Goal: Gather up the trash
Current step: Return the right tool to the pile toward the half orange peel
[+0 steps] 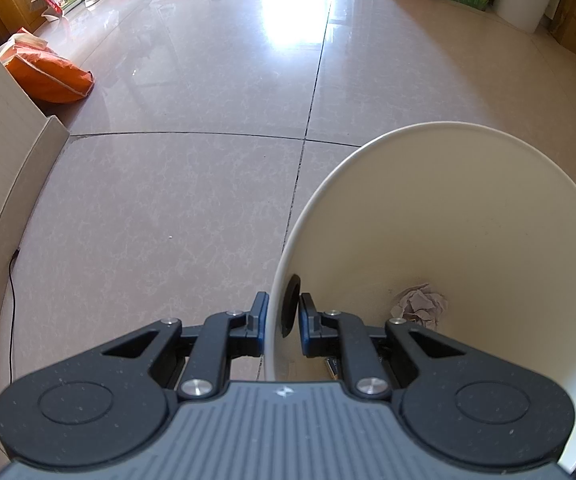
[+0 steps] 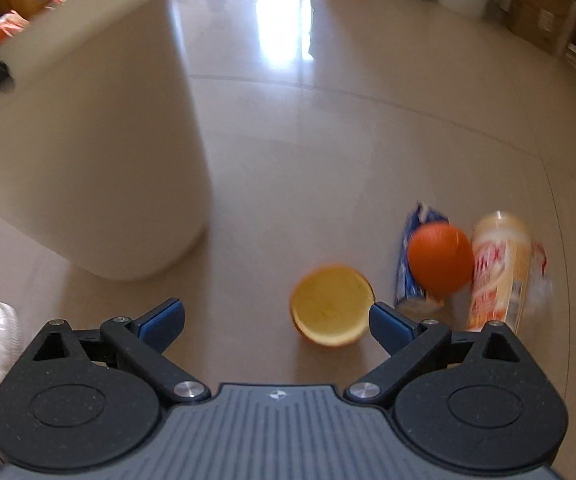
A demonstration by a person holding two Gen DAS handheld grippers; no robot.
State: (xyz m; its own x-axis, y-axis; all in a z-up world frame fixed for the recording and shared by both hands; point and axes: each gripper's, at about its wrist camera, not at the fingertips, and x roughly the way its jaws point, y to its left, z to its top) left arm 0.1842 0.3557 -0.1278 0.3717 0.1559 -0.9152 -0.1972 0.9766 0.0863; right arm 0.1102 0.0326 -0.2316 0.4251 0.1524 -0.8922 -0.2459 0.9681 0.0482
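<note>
in the left wrist view, the left gripper (image 1: 284,322) is sitting low in the centre of the frame, its two fingers closed on the wall of a white bin (image 1: 467,208), one pad outside and one inside, beside a dark handle hole (image 1: 291,306). the bin is filling the lower right of the frame, tilted so its inside shows, and a crumpled paper ball (image 1: 419,306) is lying at its bottom. an orange bag (image 1: 48,76) is resting on the floor at the upper left.

in the right wrist view, the right gripper (image 2: 278,322) is hanging with its fingers spread wide, holding nothing. an orange peel half (image 2: 331,306) is lying on the tiled floor (image 2: 307,152) just inside the right finger. right of it, blurred, are an orange (image 2: 439,258), a blue packet (image 2: 409,276) and a plastic bottle (image 2: 495,272), bunched close together. the bin (image 2: 88,140) is standing at the upper left.
</note>
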